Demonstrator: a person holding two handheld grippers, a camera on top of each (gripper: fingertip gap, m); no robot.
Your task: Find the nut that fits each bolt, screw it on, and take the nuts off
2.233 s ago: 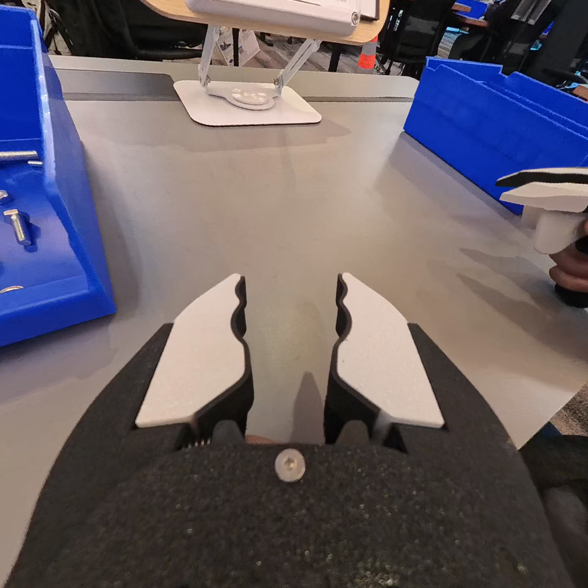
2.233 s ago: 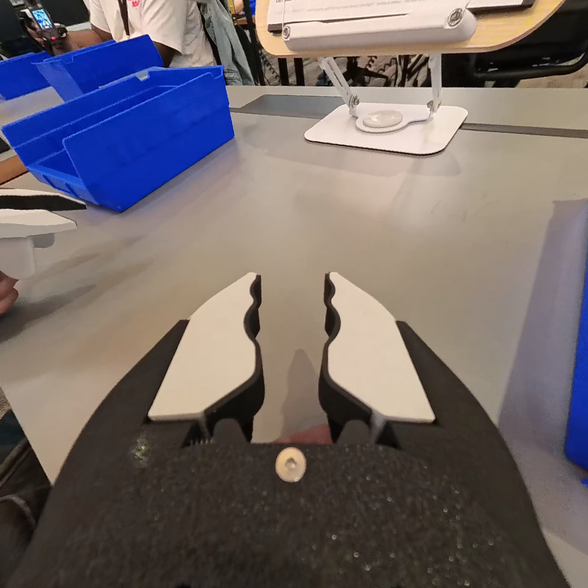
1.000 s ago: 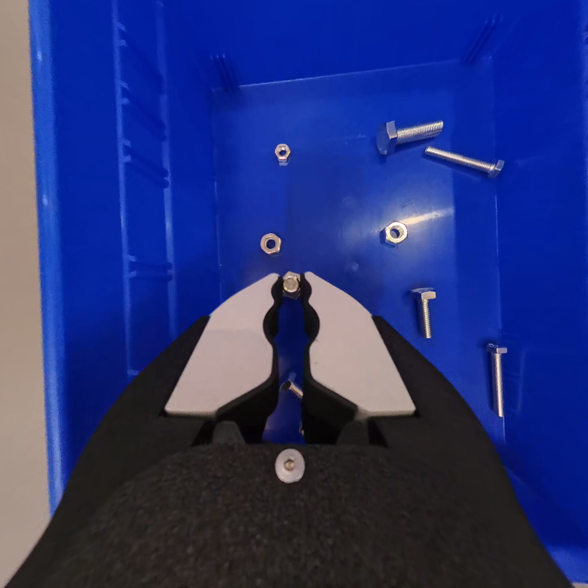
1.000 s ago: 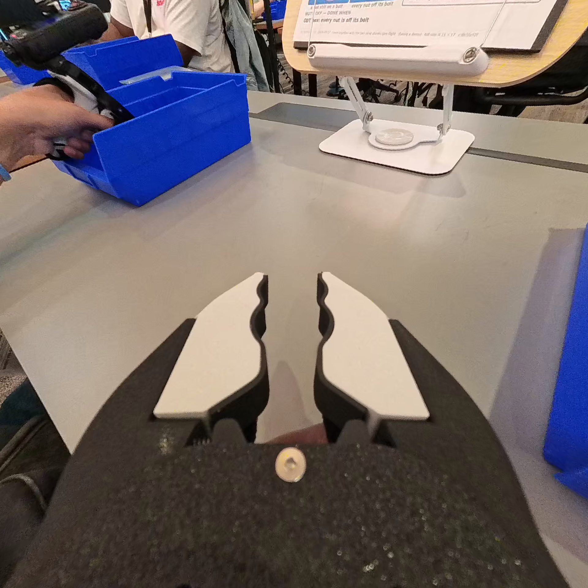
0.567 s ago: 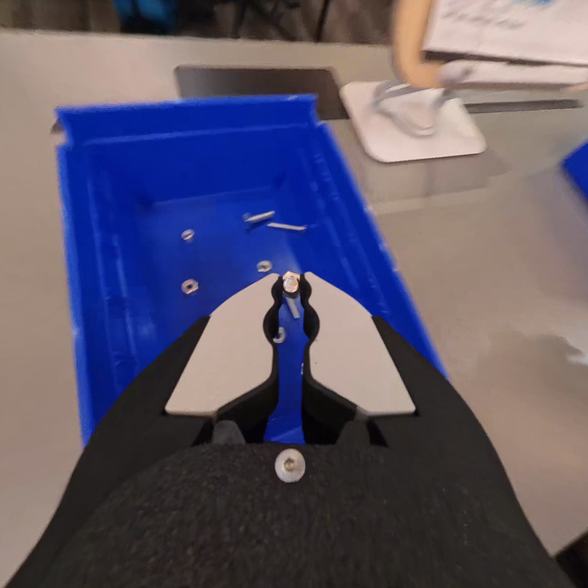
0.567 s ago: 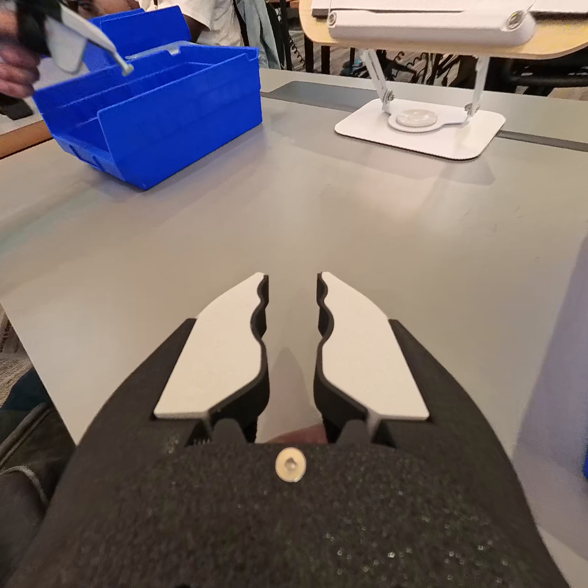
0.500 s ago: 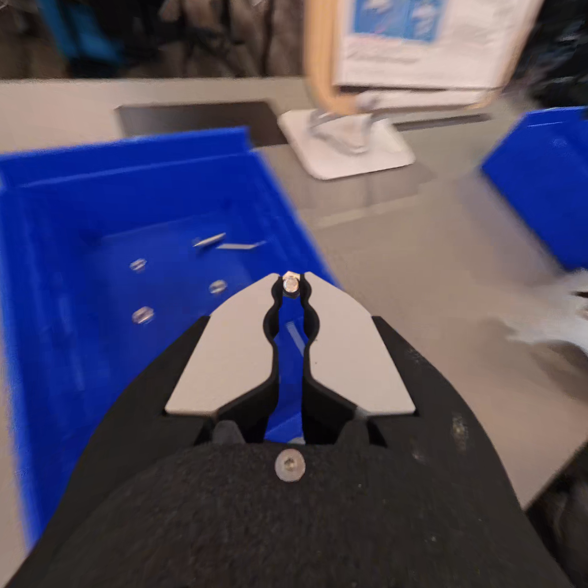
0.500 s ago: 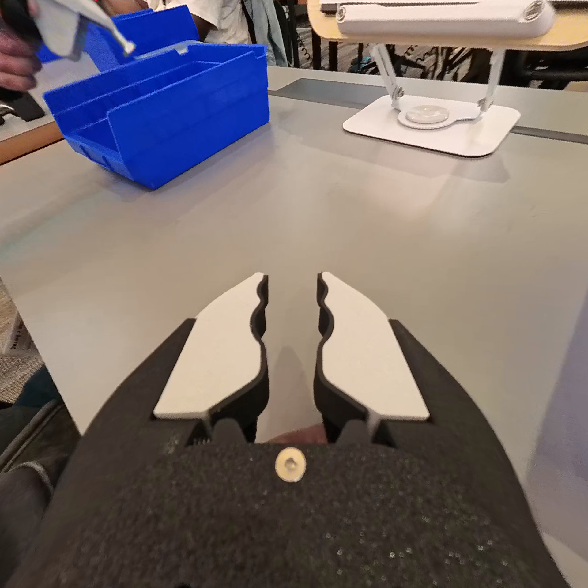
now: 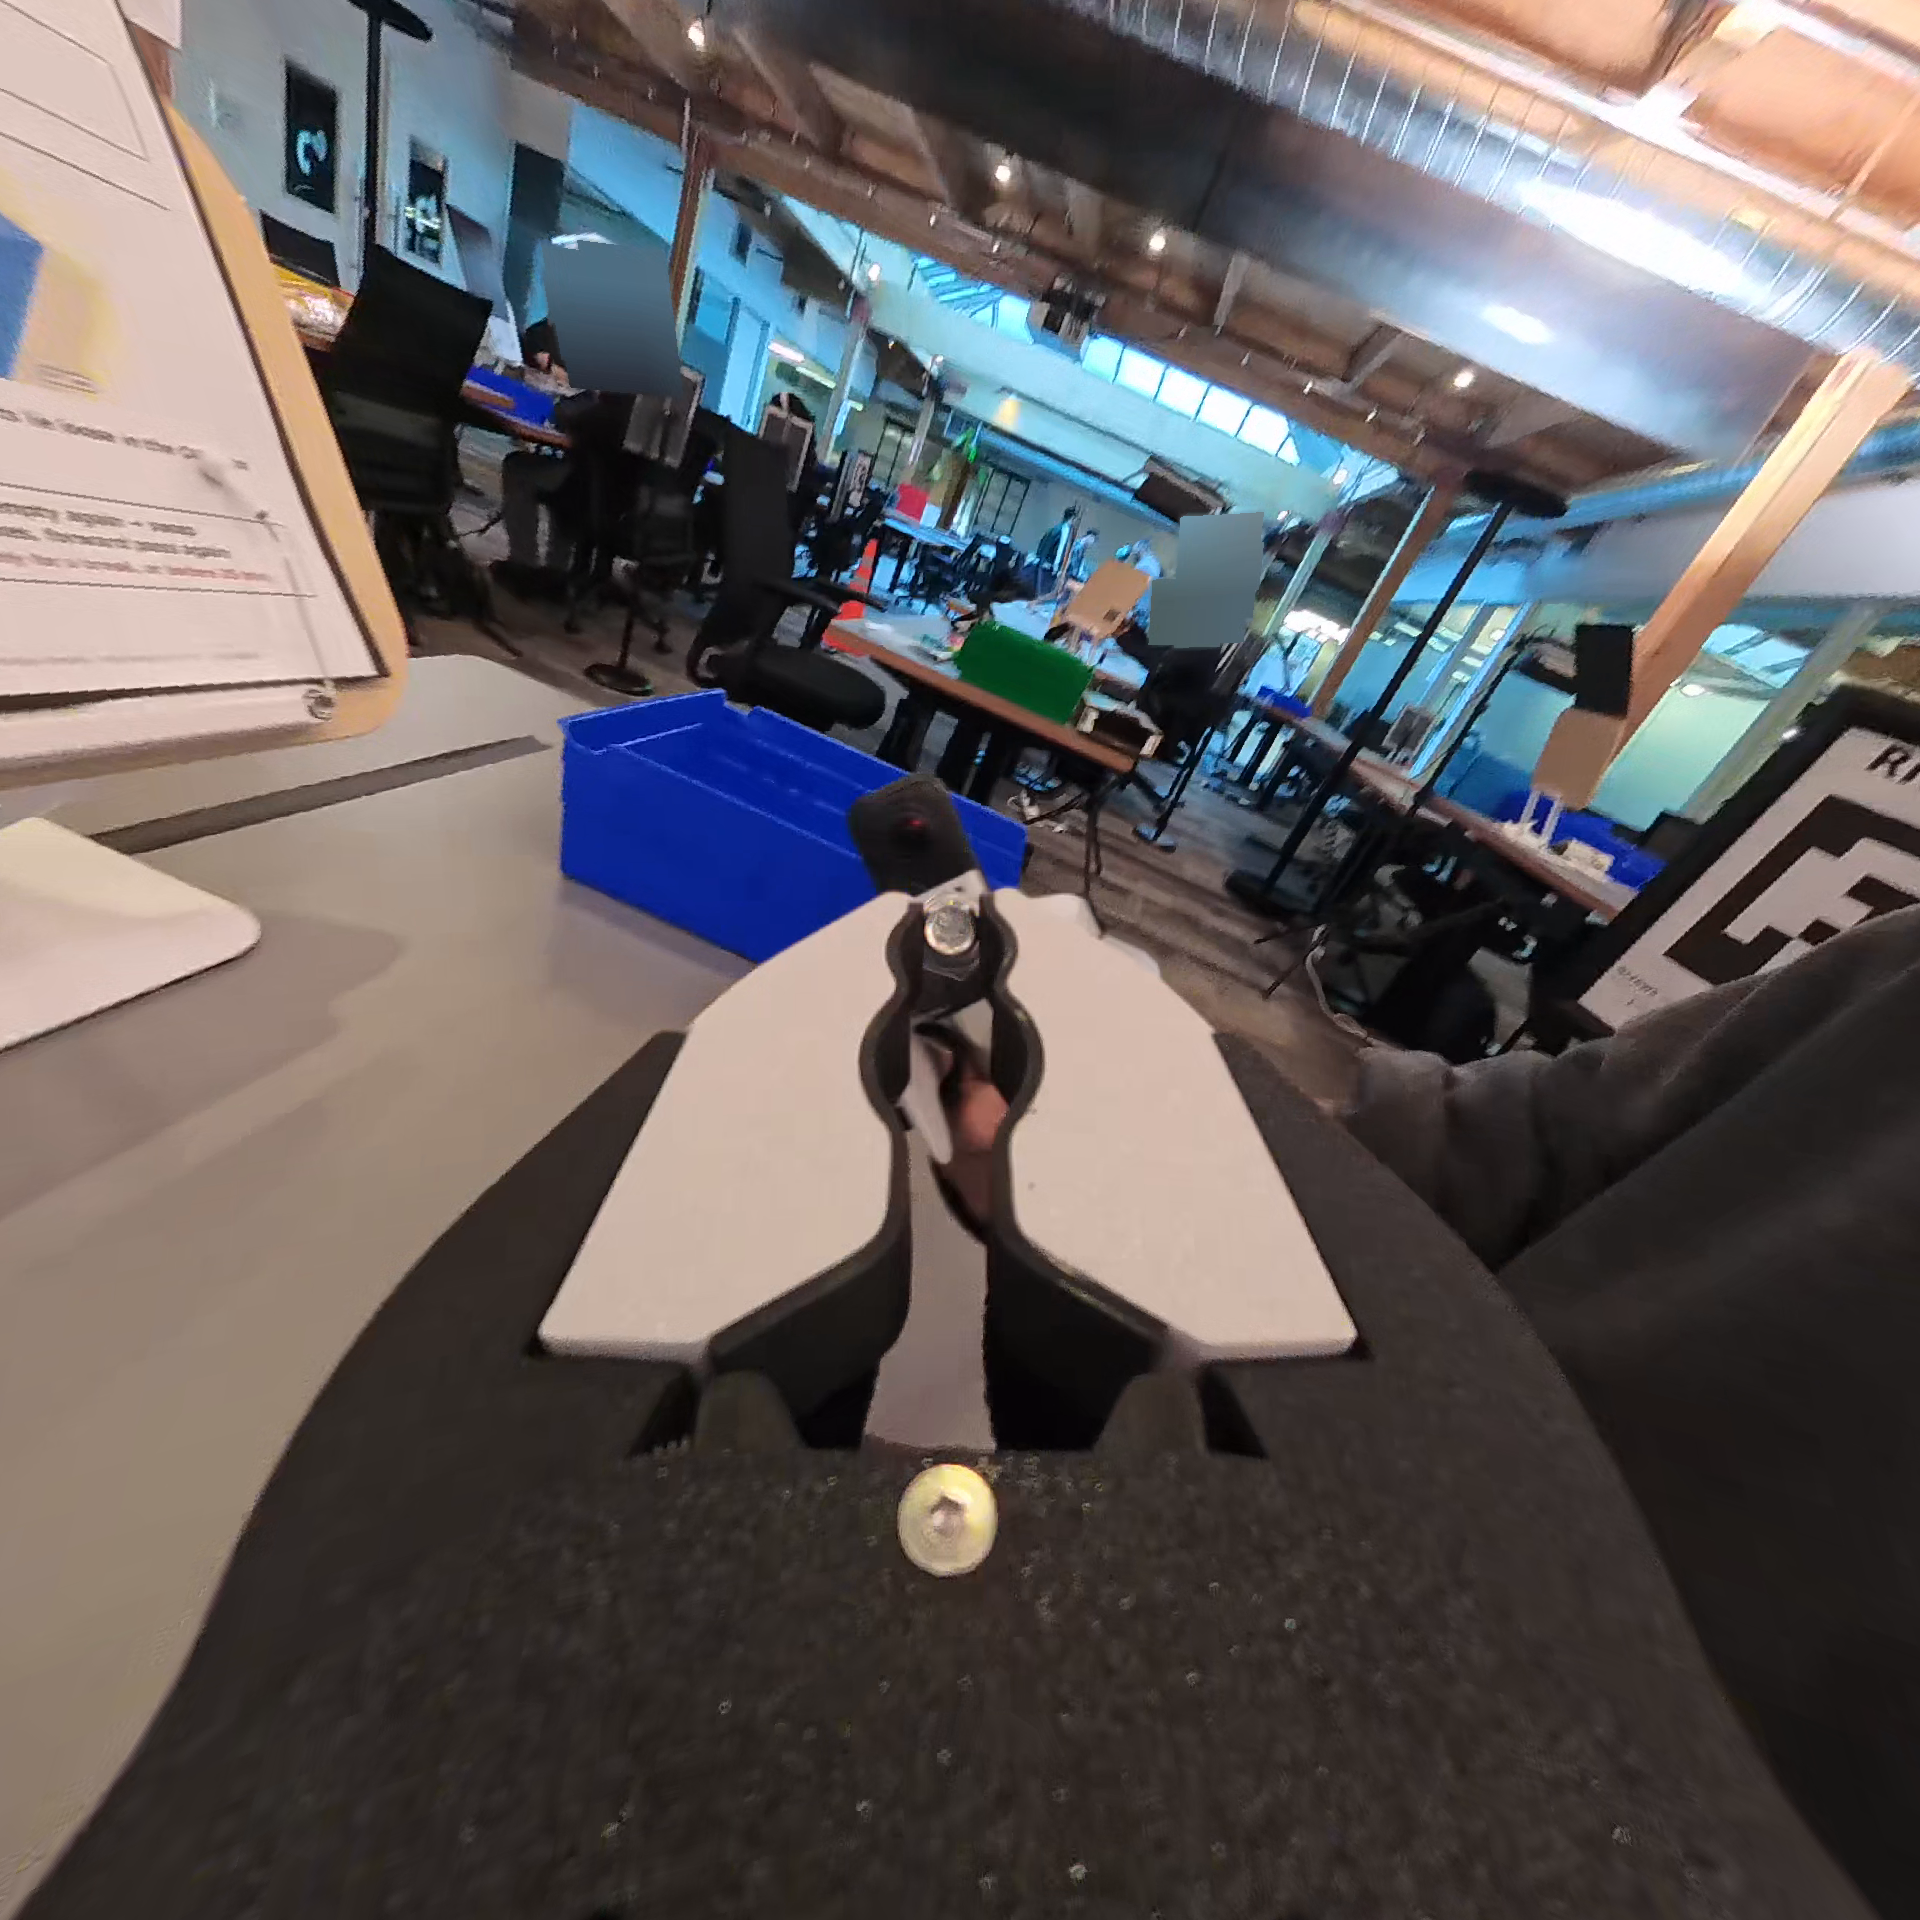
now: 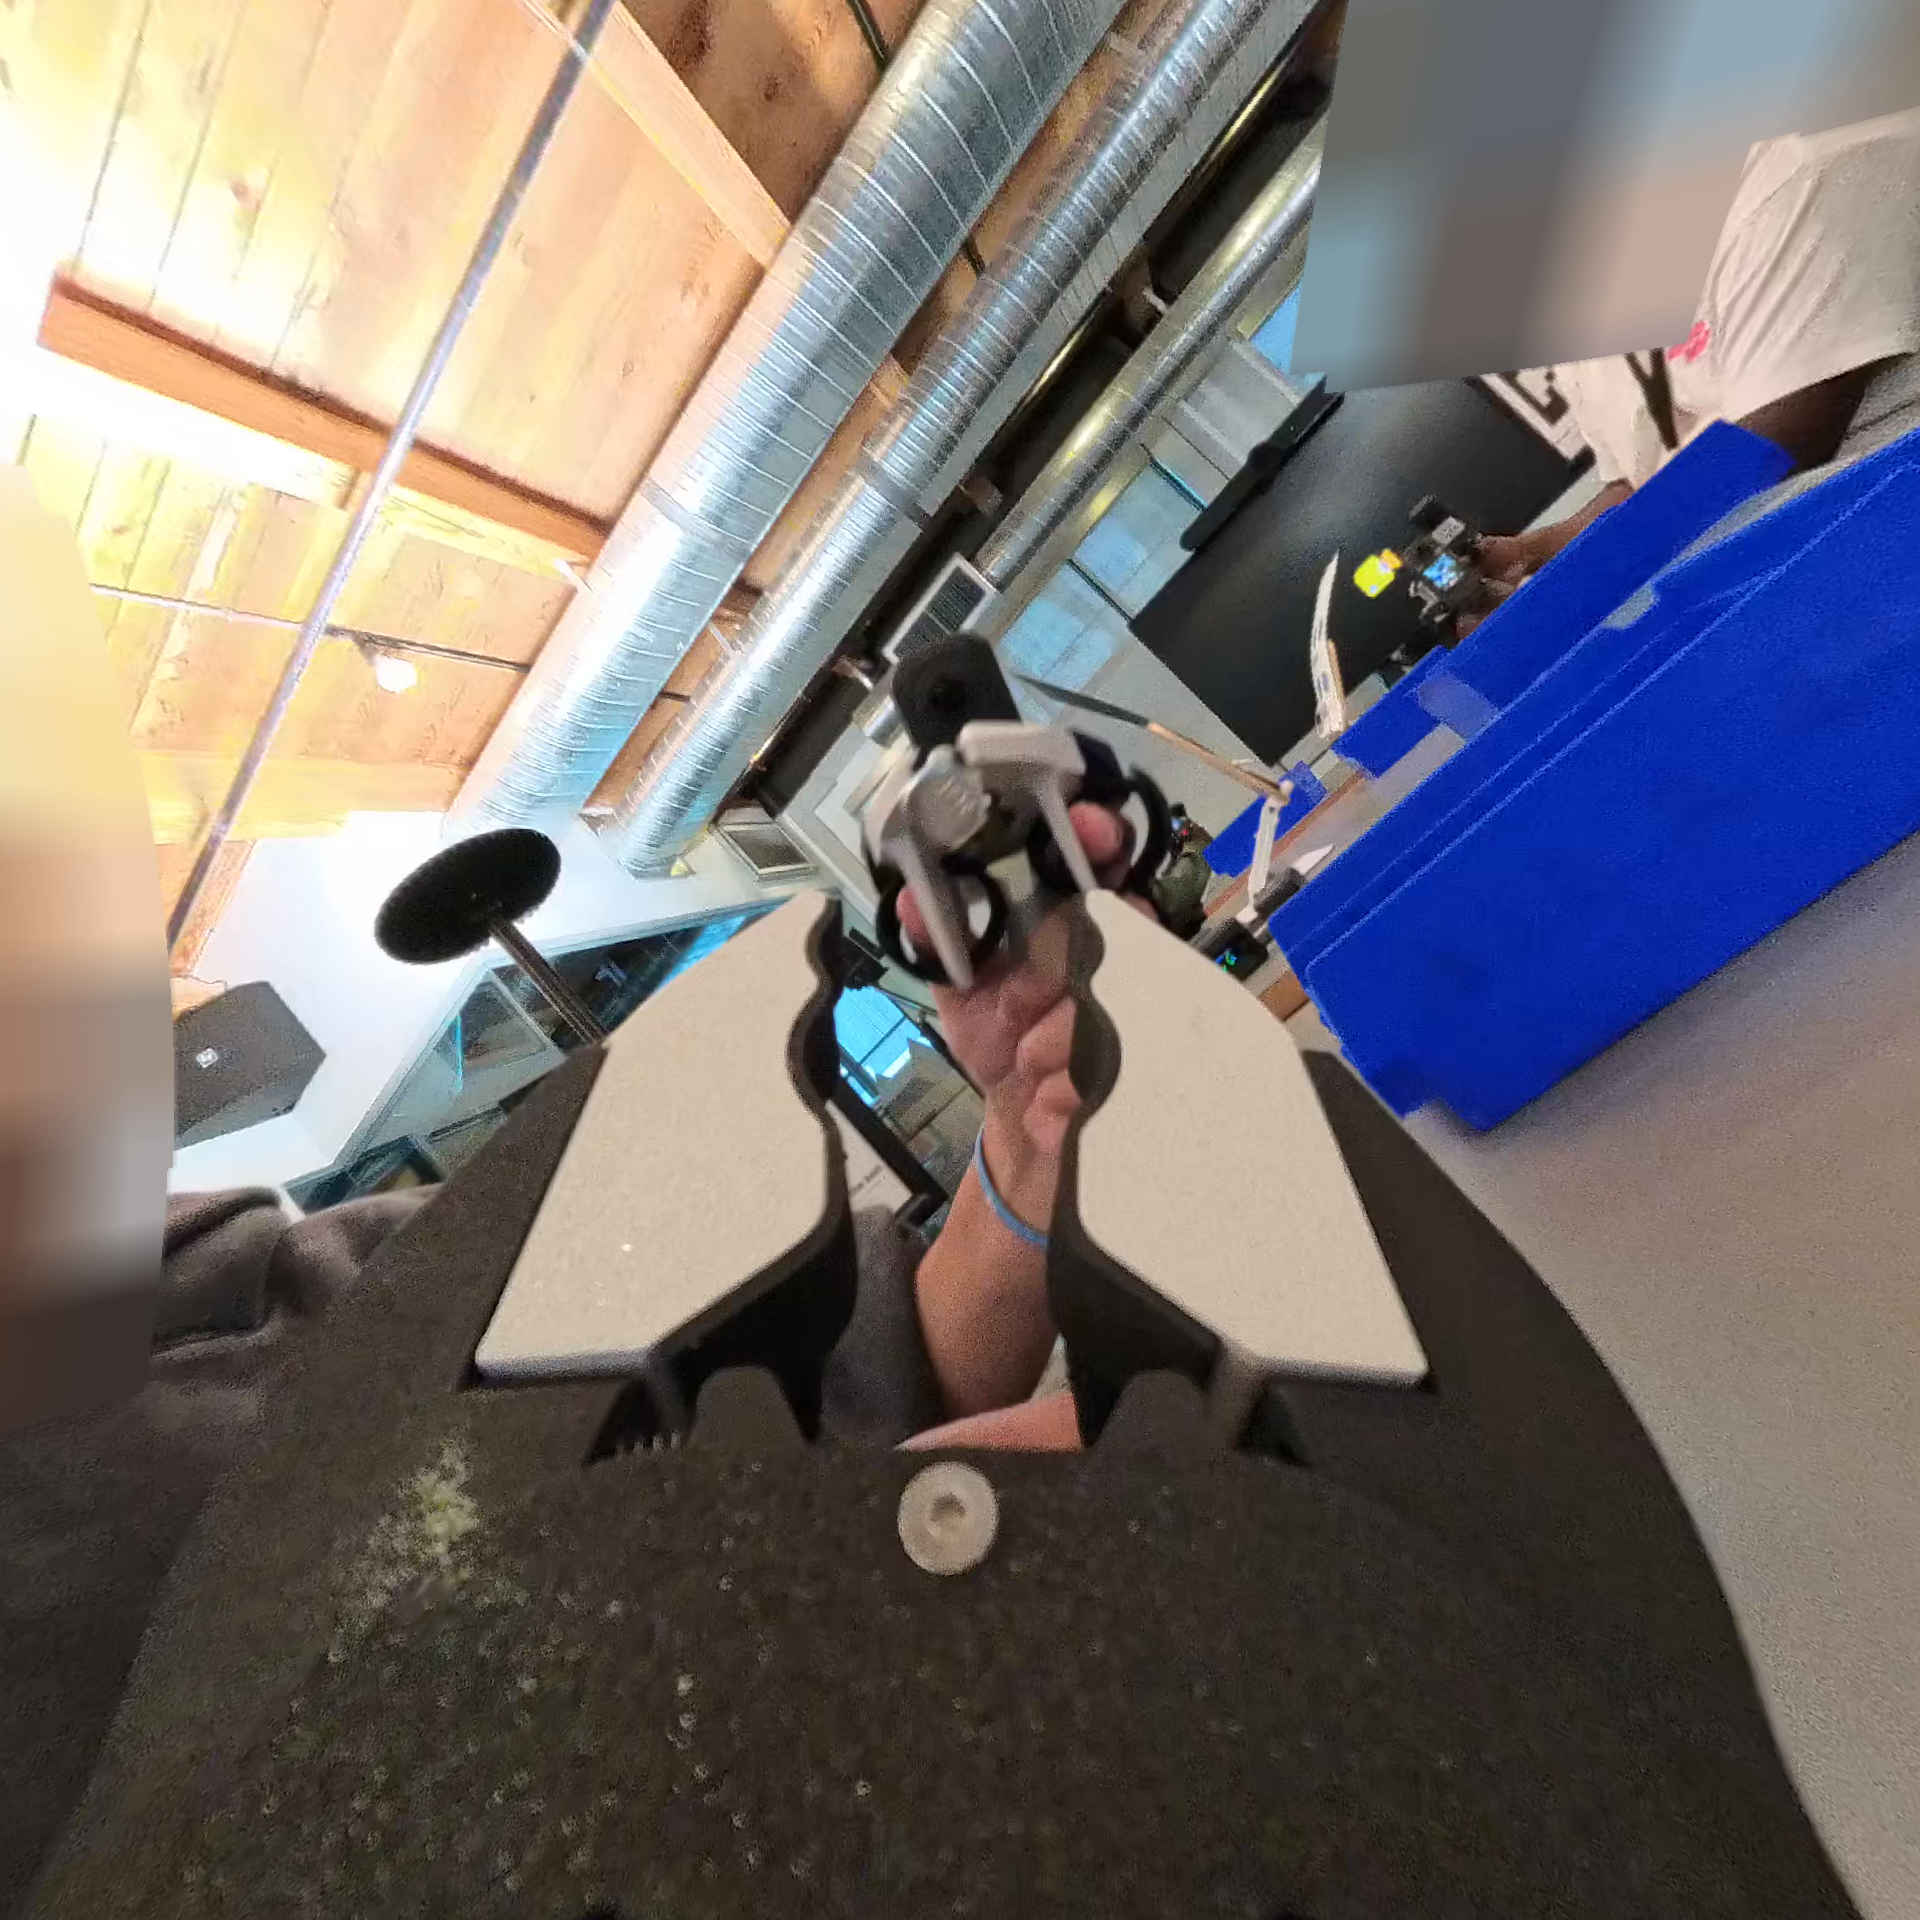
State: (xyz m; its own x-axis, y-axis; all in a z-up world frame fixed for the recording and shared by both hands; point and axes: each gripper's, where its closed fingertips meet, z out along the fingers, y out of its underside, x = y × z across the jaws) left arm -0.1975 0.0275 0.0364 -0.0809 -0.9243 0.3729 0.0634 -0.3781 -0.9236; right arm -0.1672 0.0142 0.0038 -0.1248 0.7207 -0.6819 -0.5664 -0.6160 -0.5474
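We're pinching the bolt in left gripper; right gripper gaping empty, so keeping both tips coaxial.

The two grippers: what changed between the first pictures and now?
The left gripper went into the bin, shut on a bolt and lifted it out. The right gripper swung up to face it. The right one stayed open and empty.

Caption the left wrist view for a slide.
Left gripper shut on a bolt, raised above the grey table.
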